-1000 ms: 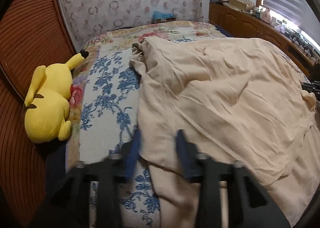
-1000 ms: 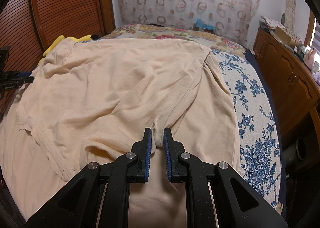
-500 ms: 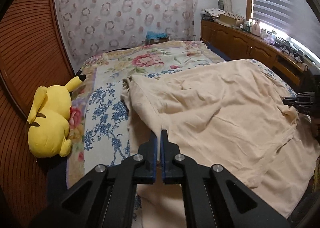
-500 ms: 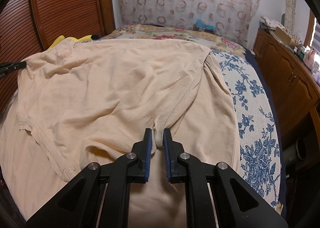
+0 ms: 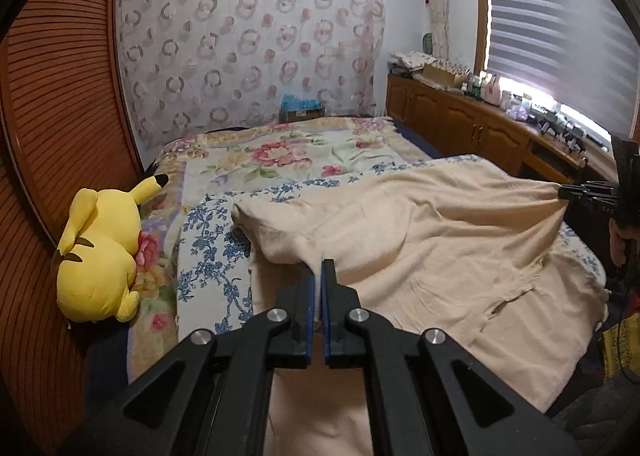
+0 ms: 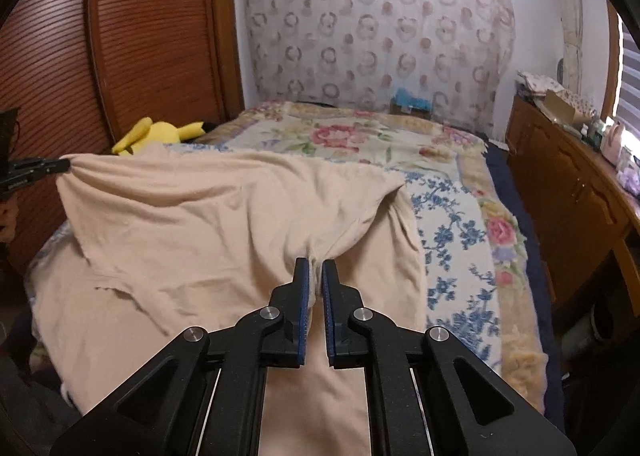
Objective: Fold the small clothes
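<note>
A beige garment (image 5: pixel 432 232) lies spread on the floral bed (image 5: pixel 296 152). My left gripper (image 5: pixel 316 270) is shut on its left edge and holds it lifted. My right gripper (image 6: pixel 315 268) is shut on the garment (image 6: pixel 224 232) at its right side and also holds it raised. Each gripper shows in the other's view, the right one at the far right of the left wrist view (image 5: pixel 576 191), the left one at the far left of the right wrist view (image 6: pixel 48 167). The cloth hangs stretched between them, with its far part resting on the bed.
A yellow plush toy (image 5: pixel 100 252) lies at the bed's left side against a wooden slatted wall (image 5: pixel 52 104). A wooden cabinet (image 5: pixel 472 128) with small items runs along the right under a window. A blue box (image 5: pixel 302 106) sits at the headboard.
My left gripper has shut on the garment's edge. Both grippers have risen and pulled the garment toward the near end of the bed, uncovering more of the floral cover.
</note>
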The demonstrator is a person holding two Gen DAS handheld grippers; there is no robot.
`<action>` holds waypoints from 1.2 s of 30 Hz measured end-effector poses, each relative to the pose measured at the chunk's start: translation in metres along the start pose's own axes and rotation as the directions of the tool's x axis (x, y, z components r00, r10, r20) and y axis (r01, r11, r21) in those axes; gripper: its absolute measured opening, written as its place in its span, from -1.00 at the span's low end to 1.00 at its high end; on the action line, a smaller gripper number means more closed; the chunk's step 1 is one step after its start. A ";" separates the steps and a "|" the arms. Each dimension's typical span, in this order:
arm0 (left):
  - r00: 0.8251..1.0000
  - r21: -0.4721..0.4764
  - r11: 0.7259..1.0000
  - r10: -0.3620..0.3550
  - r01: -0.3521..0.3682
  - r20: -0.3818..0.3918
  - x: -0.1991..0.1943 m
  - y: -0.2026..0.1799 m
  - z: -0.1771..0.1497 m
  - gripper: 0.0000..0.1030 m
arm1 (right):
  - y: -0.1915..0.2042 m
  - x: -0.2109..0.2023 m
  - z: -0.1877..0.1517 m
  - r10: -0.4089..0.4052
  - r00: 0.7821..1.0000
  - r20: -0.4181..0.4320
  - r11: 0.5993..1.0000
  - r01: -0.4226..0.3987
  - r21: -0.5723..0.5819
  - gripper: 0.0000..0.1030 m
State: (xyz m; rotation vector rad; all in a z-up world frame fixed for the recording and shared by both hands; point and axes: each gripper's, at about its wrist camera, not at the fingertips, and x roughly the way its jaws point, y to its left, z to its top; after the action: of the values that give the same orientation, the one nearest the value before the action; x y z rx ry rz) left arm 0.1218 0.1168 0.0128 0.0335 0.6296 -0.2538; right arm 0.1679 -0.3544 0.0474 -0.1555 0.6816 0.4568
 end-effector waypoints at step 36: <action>0.990 -0.101 0.994 0.035 -0.050 -0.138 -0.024 0.027 -0.097 -0.03 | 0.000 -0.061 -0.082 -0.066 0.981 -0.182 0.998 0.061 -0.028 -0.32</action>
State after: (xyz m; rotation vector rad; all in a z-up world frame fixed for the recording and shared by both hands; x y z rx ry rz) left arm 0.0542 0.1586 -0.0527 -0.0363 0.7767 -0.1780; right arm 0.0791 -0.3996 0.0233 -0.2422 0.8498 0.3919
